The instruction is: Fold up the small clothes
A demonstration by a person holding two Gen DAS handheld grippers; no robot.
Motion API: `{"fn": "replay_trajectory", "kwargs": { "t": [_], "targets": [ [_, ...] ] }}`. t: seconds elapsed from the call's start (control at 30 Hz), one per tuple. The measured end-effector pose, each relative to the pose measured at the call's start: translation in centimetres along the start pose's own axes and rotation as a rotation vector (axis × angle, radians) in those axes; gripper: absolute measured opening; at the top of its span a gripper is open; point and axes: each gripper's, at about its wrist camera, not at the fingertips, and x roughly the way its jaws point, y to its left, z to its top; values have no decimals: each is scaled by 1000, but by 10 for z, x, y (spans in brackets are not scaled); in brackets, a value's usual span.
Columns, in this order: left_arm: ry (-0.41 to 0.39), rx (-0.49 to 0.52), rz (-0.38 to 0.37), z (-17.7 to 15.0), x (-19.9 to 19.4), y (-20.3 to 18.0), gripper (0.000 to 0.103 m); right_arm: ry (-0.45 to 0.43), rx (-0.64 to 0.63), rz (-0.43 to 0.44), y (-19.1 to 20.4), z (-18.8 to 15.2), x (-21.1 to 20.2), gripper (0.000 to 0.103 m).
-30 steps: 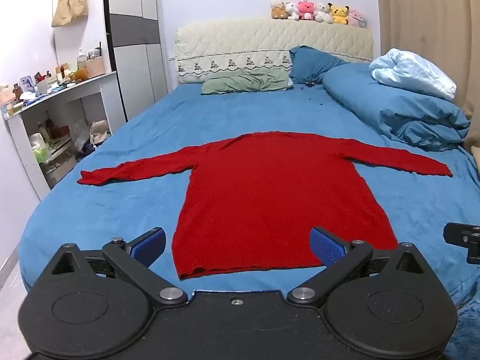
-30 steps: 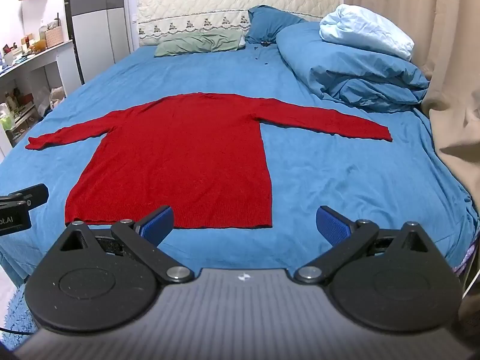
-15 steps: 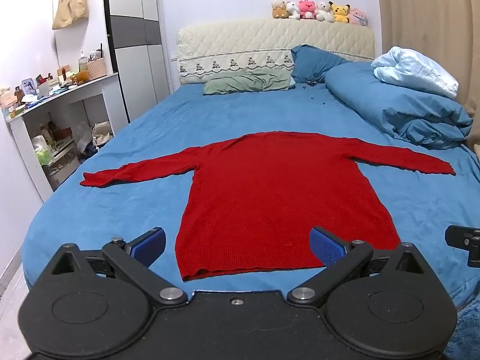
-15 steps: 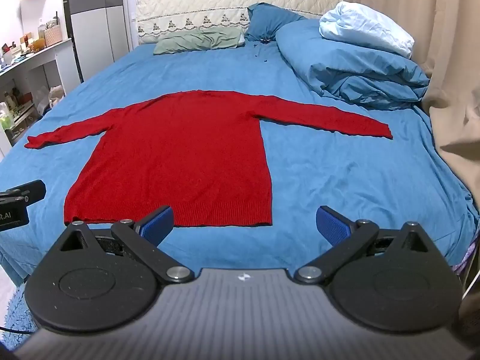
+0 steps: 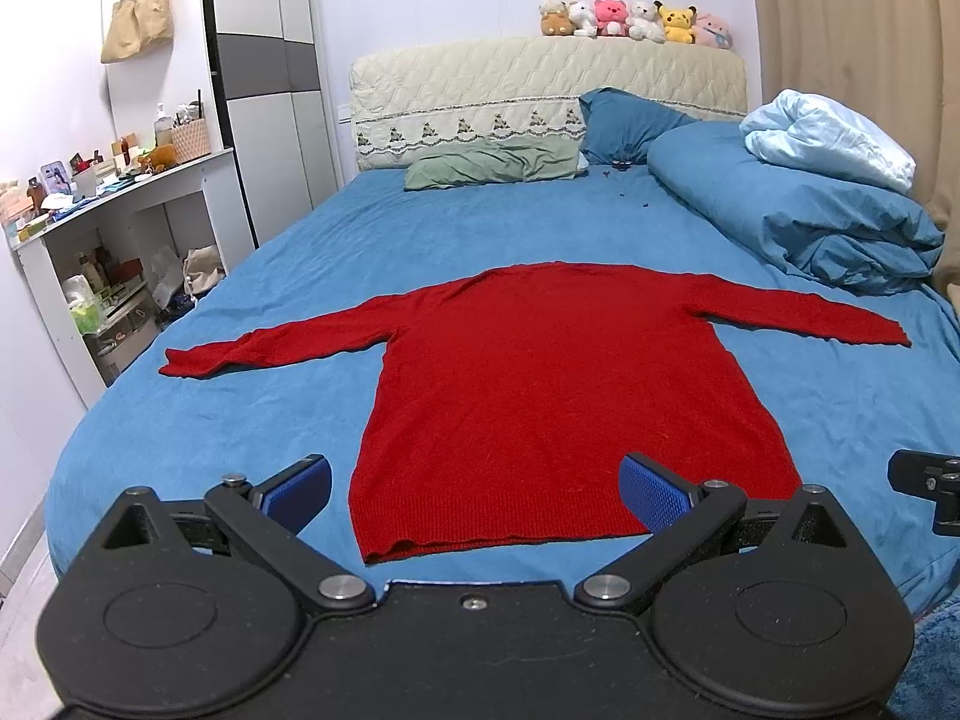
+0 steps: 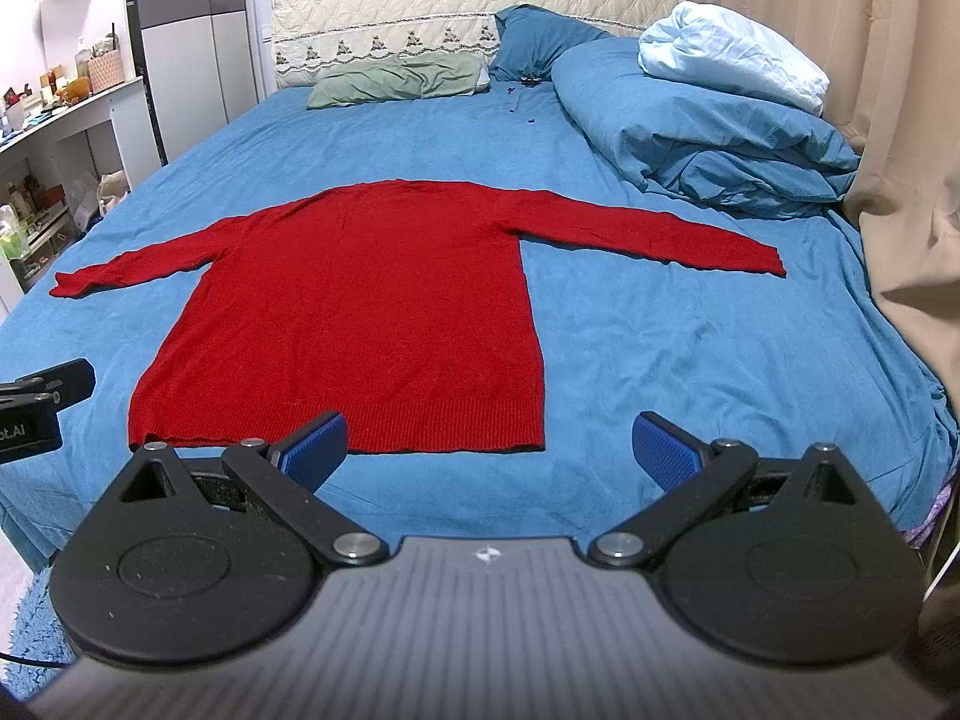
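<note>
A red long-sleeved sweater (image 5: 552, 384) (image 6: 360, 312) lies flat on the blue bed (image 5: 240, 420) (image 6: 690, 372), both sleeves spread out sideways and the hem toward me. My left gripper (image 5: 474, 495) hovers open above the hem's left part, nothing between its blue pads. My right gripper (image 6: 489, 450) is open too, over the hem's right corner and the bare sheet beside it. Neither touches the cloth. Each gripper's black edge shows in the other's view.
A heaped blue duvet (image 5: 810, 222) with a pale blue blanket (image 6: 732, 60) fills the bed's far right. Pillows (image 5: 492, 162) and a padded headboard (image 5: 540, 84) with plush toys stand at the back. A cluttered white shelf desk (image 5: 108, 222) lines the left; curtains (image 6: 888, 90) hang right.
Both views have drifted slightly, the sweater sitting a touch higher and closer in frame. The grippers stay open and the sweater lies unchanged.
</note>
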Motion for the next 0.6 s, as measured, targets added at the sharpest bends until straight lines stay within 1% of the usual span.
{"fn": "replay_trajectory", "kwargs": {
  "t": [0.23,0.6],
  "targets": [
    [0,0,0,0,0,0,103,-2,-2,2,0,-9,16,103],
    [-1,2,-2,-1,1,-2,103,-2,-4,5,5,-3,8,103]
  ]
}}
